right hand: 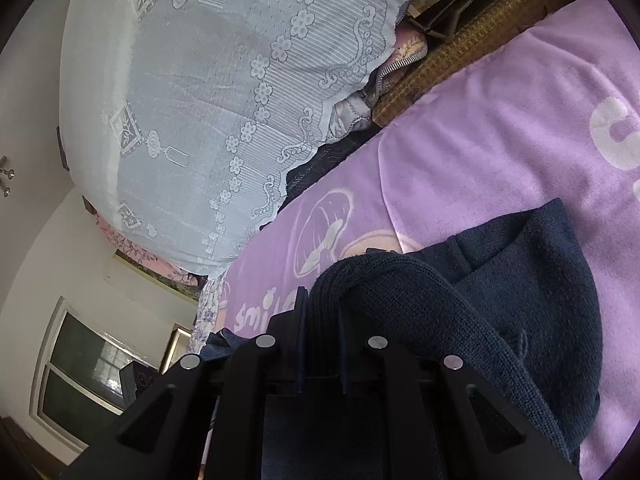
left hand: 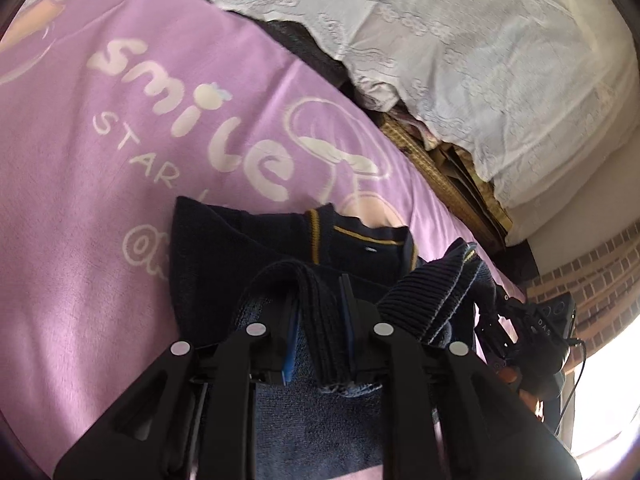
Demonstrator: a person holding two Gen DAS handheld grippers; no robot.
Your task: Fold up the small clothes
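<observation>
A small navy knit sweater (left hand: pixel 224 256) with thin yellow trim lies on a purple blanket (left hand: pixel 80 160) printed with "smile". My left gripper (left hand: pixel 320 308) is shut on a ribbed hem of the sweater, which bunches up between the fingers. The right gripper shows at the right edge of the left wrist view (left hand: pixel 520 320), also holding ribbed hem. In the right wrist view my right gripper (right hand: pixel 322 320) is shut on the ribbed edge of the sweater (right hand: pixel 520 280), whose body drapes to the right over the blanket (right hand: pixel 500 120).
A white lace cover (left hand: pixel 460 40) lies over a pile of bedding beyond the blanket; it also shows in the right wrist view (right hand: pixel 220 100). A woven mat edge (right hand: pixel 460 60) borders the blanket. A brick wall (left hand: pixel 592 280) and a window (right hand: pixel 80 368) stand off to the sides.
</observation>
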